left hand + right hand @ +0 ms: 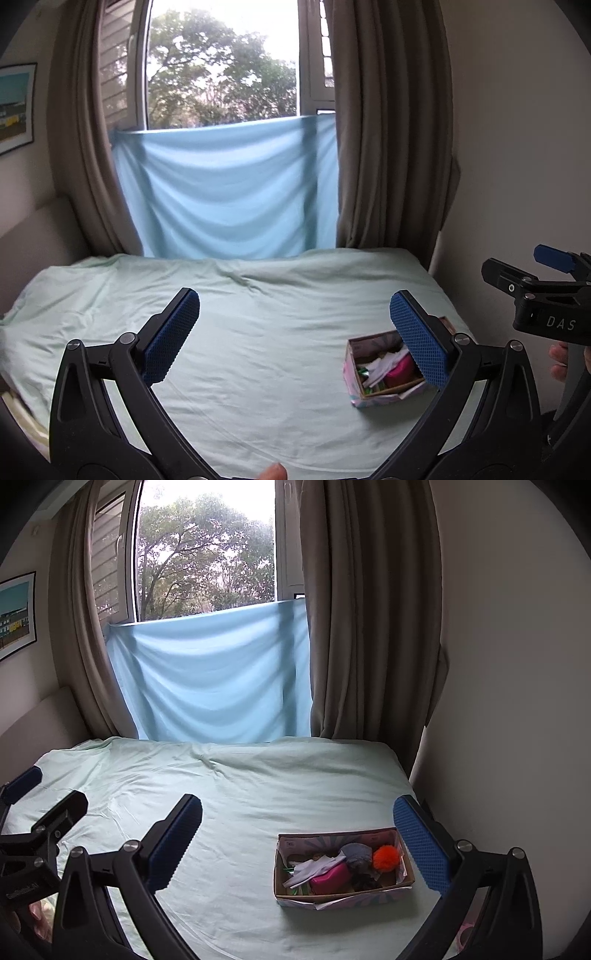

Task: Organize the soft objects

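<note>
A small patterned cardboard box (343,895) sits on the pale green bed (258,794), toward its right side. It holds several soft things: an orange pom-pom (386,857), a grey ball of fabric (356,853), a pink item (328,877) and white cloth (314,867). My right gripper (297,843) is open and empty, held above the bed with the box between its fingers. My left gripper (293,338) is open and empty over the middle of the bed. In the left wrist view the box (373,380) is partly hidden behind the right finger.
A light blue cloth (214,679) hangs across the window behind the bed, between brown curtains (369,627). A wall (498,701) runs along the bed's right side. A framed picture (16,613) hangs at left. A padded headboard (40,716) stands at far left.
</note>
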The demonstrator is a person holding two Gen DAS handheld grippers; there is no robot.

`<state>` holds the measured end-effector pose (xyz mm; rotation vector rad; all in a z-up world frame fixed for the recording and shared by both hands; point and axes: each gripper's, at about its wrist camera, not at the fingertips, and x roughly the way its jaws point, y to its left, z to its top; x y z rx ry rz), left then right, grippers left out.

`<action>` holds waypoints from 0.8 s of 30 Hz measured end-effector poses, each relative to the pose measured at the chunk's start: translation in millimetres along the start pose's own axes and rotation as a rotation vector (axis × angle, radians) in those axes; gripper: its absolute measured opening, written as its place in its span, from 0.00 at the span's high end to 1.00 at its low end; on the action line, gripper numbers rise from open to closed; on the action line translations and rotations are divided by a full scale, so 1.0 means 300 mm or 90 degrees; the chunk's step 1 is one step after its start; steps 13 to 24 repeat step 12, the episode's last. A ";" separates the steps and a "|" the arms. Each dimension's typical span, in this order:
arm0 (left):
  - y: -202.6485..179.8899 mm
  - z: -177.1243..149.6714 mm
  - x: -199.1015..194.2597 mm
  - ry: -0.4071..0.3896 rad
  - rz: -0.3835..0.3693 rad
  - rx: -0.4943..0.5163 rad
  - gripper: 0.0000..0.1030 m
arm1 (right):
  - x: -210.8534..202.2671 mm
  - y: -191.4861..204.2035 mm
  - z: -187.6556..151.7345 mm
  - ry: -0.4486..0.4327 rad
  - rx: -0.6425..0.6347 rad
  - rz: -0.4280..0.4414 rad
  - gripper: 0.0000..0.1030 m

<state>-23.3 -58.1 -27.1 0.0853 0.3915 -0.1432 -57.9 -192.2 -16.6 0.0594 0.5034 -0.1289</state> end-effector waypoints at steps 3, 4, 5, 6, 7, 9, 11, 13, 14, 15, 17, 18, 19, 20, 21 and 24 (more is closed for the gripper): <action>0.002 0.005 0.002 -0.010 0.017 -0.003 0.00 | 0.009 0.001 0.005 0.001 -0.003 0.000 0.00; 0.002 0.006 0.006 -0.011 0.020 -0.003 0.00 | 0.014 0.001 0.006 0.002 -0.004 0.000 0.00; 0.002 0.007 0.011 -0.010 0.022 -0.002 0.00 | 0.021 0.000 0.008 0.003 -0.003 0.001 0.00; 0.001 0.006 0.017 -0.009 0.024 -0.001 0.00 | 0.028 -0.001 0.010 0.005 -0.003 0.002 0.00; 0.000 0.007 0.024 -0.006 0.024 0.000 0.00 | 0.034 -0.001 0.012 0.007 -0.003 0.003 0.00; -0.002 0.004 0.042 0.003 0.021 0.003 0.00 | 0.050 -0.001 0.013 0.014 -0.001 0.004 0.00; -0.003 -0.001 0.059 0.009 0.018 0.006 0.00 | 0.074 -0.002 0.012 0.023 0.000 0.006 0.00; -0.004 -0.004 0.072 0.017 0.015 0.009 0.00 | 0.086 -0.005 0.012 0.027 0.001 0.007 0.00; -0.004 -0.004 0.072 0.017 0.015 0.009 0.00 | 0.086 -0.005 0.012 0.027 0.001 0.007 0.00; -0.004 -0.004 0.072 0.017 0.015 0.009 0.00 | 0.086 -0.005 0.012 0.027 0.001 0.007 0.00; -0.004 -0.004 0.072 0.017 0.015 0.009 0.00 | 0.086 -0.005 0.012 0.027 0.001 0.007 0.00; -0.004 -0.004 0.072 0.017 0.015 0.009 0.00 | 0.086 -0.005 0.012 0.027 0.001 0.007 0.00; -0.004 -0.004 0.072 0.017 0.015 0.009 0.00 | 0.086 -0.005 0.012 0.027 0.001 0.007 0.00; -0.004 -0.004 0.072 0.017 0.015 0.009 0.00 | 0.086 -0.005 0.012 0.027 0.001 0.007 0.00; -0.004 -0.004 0.072 0.017 0.015 0.009 0.00 | 0.086 -0.005 0.012 0.027 0.001 0.007 0.00; -0.004 -0.004 0.072 0.017 0.015 0.009 0.00 | 0.086 -0.005 0.012 0.027 0.001 0.007 0.00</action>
